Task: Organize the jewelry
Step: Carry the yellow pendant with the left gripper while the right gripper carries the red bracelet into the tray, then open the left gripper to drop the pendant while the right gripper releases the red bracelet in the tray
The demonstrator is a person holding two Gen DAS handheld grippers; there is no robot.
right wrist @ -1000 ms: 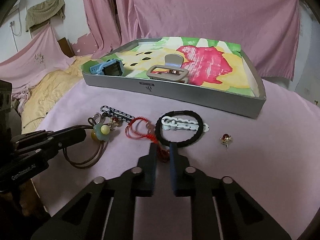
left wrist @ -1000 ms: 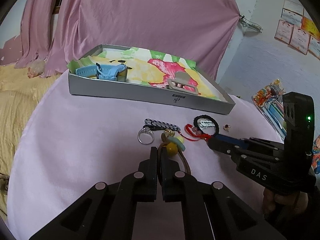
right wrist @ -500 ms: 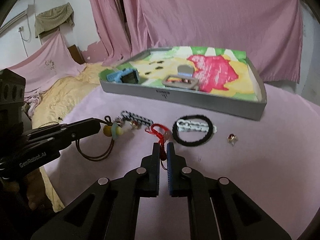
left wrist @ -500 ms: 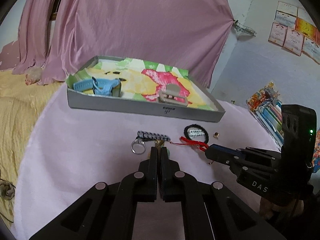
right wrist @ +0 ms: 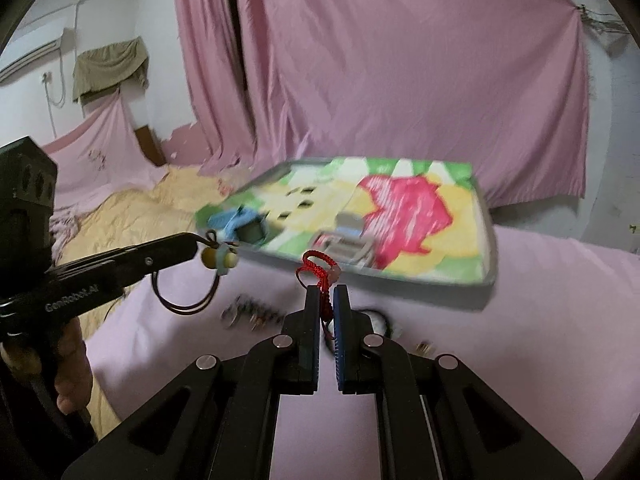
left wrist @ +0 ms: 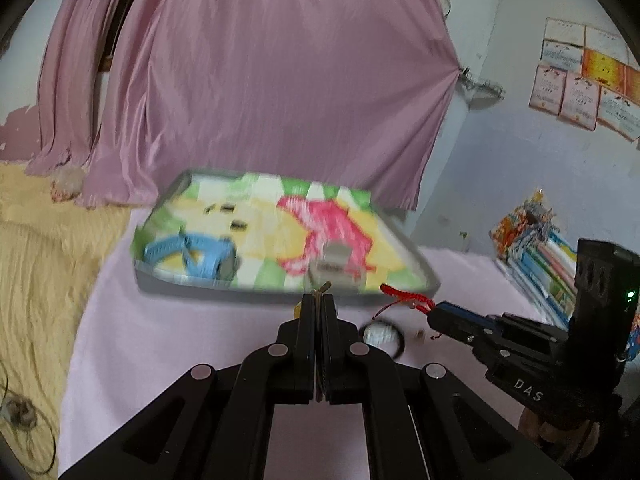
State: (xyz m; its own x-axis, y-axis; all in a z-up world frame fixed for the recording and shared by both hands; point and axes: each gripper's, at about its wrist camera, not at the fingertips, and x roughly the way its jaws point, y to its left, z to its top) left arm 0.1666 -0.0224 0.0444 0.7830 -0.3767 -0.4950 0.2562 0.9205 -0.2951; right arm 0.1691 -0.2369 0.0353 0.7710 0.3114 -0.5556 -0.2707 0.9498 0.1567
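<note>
My left gripper (left wrist: 318,300) is shut on a brown cord necklace; in the right wrist view its yellow and green beads (right wrist: 220,258) and cord loop hang from the left gripper (right wrist: 196,244) above the table. My right gripper (right wrist: 326,294) is shut on a red cord bracelet (right wrist: 316,268), whose loop sticks up past the tips, and the red cord bracelet (left wrist: 404,300) also shows in the left wrist view. Beyond both lies the grey tray (left wrist: 200,284) with a colourful liner, holding a blue watch (left wrist: 192,256) and a grey hair clip (left wrist: 336,264).
On the pink tablecloth lie a black hair tie (right wrist: 380,318) with a white clip, a small earring (right wrist: 424,347) and a keychain with a ring (right wrist: 248,312). Yellow bedding (left wrist: 40,260) lies left, stacked books (left wrist: 532,240) right. A pink curtain hangs behind.
Both grippers have risen off the table and moved toward the tray. The left one lifted the beaded cord; the right one shut on the red bracelet and lifted it.
</note>
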